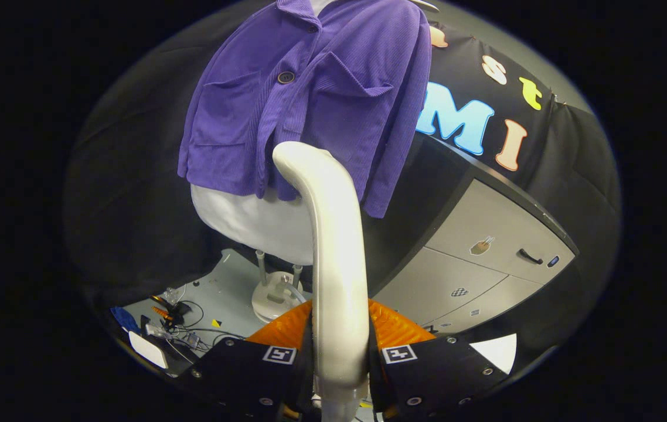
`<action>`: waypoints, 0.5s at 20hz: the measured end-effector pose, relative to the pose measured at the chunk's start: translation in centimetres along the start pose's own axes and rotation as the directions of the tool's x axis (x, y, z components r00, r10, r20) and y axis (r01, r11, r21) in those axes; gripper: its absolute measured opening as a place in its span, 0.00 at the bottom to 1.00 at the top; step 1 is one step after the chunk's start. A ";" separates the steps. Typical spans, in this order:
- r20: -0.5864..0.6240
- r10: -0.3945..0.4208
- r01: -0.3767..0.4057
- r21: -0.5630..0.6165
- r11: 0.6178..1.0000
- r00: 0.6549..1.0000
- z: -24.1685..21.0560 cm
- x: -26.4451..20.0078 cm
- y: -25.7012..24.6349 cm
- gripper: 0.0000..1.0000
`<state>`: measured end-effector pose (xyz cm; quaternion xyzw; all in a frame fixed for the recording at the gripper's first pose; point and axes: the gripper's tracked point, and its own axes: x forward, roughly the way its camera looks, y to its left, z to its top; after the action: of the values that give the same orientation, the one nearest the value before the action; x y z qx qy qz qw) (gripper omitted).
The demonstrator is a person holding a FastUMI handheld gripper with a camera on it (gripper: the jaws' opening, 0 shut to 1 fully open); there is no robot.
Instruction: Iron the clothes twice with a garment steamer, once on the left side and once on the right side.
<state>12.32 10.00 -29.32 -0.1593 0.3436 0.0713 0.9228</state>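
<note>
So the gripper [339,357] has its jaws clamped tight on the handle of the garment steamer [333,246], 1 finger pressing on each side of it. The steamer is cream-white, runs straight up from between the fingers and curves over at the top, with its head sitting right at the bottom hem of the jacket [310,99], around the middle where the front opening is. Can't tell if the head is actually touching the fabric or just in front of it.

The jacket is purple corduroy with a dark button [285,77] and chest pockets, worn by a white mannequin torso [251,217] that pokes out below the hem. The torso stands on a round white base [275,296] on the pale floor [222,287]. Beside the base, off to the left of the fingers, there's a messy tangle of cables [184,325] and small bits. Over to the right of the jacket is a grey cabinet [486,252] with a dark handle [530,256] on 1 of its drawers.
</note>
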 end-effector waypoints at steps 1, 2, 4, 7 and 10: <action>-0.009 0.019 -0.019 -0.001 1.000 1.000 -0.3 -0.1 -0.1 0.39; -0.021 0.037 -0.037 0.004 0.999 0.999 -1.1 -0.3 -0.6 0.39; -0.019 0.072 -0.071 0.039 0.997 0.997 -1.9 -1.8 -1.1 0.39; 0.023 0.161 -0.162 0.018 0.987 0.987 -0.9 -3.5 -0.4 0.39; 0.081 0.207 -0.210 0.031 0.977 0.975 -0.2 -6.3 -0.9 0.39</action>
<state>7.67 8.96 -25.05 -0.1015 0.3240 0.1671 0.9256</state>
